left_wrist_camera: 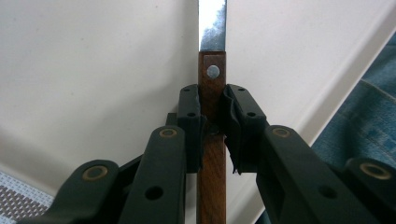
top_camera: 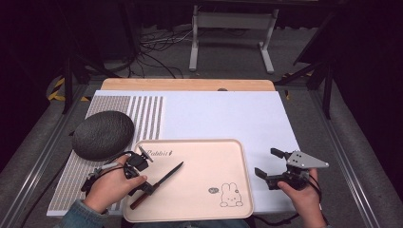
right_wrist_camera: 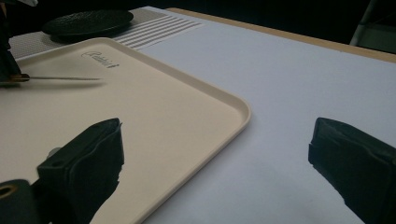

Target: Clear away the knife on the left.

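A knife (top_camera: 164, 179) with a brown wooden handle and a dark blade lies slanted on the left part of a beige tray (top_camera: 204, 161) printed with a rabbit. My left gripper (top_camera: 145, 186) is shut on the handle. In the left gripper view both jaws clamp the knife handle (left_wrist_camera: 212, 84) just below its rivet, with the blade running up over the tray (left_wrist_camera: 93, 70). My right gripper (top_camera: 267, 162) stands open over the white mat, just right of the tray, nothing between its fingers. The right gripper (right_wrist_camera: 217, 144) looks past the tray's corner (right_wrist_camera: 154, 107), with the knife blade (right_wrist_camera: 60, 78) far left.
A dark oval textured object (top_camera: 103, 134) sits on the mat's patterned left part, behind the tray's left corner, also seen as the dark oval (right_wrist_camera: 88, 21). The white mat (top_camera: 223, 114) stretches behind and right of the tray. A wooden table edge (top_camera: 190, 84) runs along the back.
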Action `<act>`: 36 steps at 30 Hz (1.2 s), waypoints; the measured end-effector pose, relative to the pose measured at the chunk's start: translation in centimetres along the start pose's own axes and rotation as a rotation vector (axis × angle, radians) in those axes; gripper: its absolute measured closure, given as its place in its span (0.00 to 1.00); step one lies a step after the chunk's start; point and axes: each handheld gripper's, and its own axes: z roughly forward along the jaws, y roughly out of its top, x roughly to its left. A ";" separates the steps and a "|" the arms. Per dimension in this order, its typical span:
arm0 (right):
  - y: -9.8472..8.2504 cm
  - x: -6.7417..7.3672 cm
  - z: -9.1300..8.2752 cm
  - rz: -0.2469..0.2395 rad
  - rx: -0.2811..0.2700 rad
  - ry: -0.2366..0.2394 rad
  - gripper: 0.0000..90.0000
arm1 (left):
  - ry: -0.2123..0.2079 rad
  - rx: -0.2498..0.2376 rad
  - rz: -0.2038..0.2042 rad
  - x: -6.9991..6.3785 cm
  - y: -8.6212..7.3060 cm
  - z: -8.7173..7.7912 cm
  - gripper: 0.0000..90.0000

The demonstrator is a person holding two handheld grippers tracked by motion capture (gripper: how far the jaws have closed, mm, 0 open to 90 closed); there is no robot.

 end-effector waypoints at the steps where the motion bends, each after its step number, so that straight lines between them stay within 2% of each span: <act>1: 0.0 0.0 0.0 0.000 0.000 0.000 0.05 | 0.001 0.006 -0.003 0.0 0.0 0.1 0.86; 14: -0.1 0.1 0.1 0.002 0.007 0.005 0.04 | 0.028 0.028 -0.012 0.1 0.1 0.3 0.85; 15: -0.1 0.1 0.1 -0.001 0.007 0.009 0.04 | 0.023 0.021 -0.016 0.0 0.1 0.3 0.83; 17: -0.1 0.1 0.1 -0.001 0.009 0.011 0.04 | 0.021 0.017 -0.015 0.0 0.1 0.2 0.73; 20: -0.1 0.1 0.1 -0.003 0.010 0.012 0.04 | 0.048 0.010 -0.002 -0.1 0.0 0.1 0.69; 21: -0.1 0.1 0.1 -0.003 0.011 0.012 0.04 | 0.080 -0.005 0.009 -0.2 0.0 0.0 0.65; 24: -0.1 0.0 0.2 -0.002 0.009 0.013 0.04 | 0.137 -0.034 0.052 -0.4 0.1 -0.3 0.46; 26: -0.2 0.0 0.2 0.000 0.010 0.013 0.04 | 0.154 -0.066 0.086 -0.5 0.1 -0.5 0.36; 28: -0.2 0.0 0.2 0.001 0.011 0.013 0.04 | 0.165 -0.105 0.138 -0.6 0.1 -0.7 0.27; 30: -0.2 0.0 0.2 0.001 0.009 0.014 0.04 | 0.159 -0.149 0.176 -0.7 0.1 -0.9 0.25; 32: -0.2 0.1 0.2 0.000 0.009 0.014 0.04 | 0.148 -0.186 0.249 -0.9 0.1 -1.0 0.24; 33: -0.2 0.0 0.2 -0.001 0.010 0.013 0.04 | 0.148 -0.186 0.249 -0.9 0.1 -1.0 0.24; 34: -0.2 0.0 0.2 0.000 0.009 0.013 0.04 | 0.153 -0.236 0.317 -1.2 0.1 -1.1 0.24; 35: -0.2 0.0 0.3 0.001 0.009 0.013 0.04 | 0.153 -0.236 0.317 -1.2 0.1 -1.1 0.25; 36: -0.2 0.0 0.3 0.001 0.009 0.013 0.04 | 0.147 -0.255 0.343 -1.3 0.2 -1.2 0.25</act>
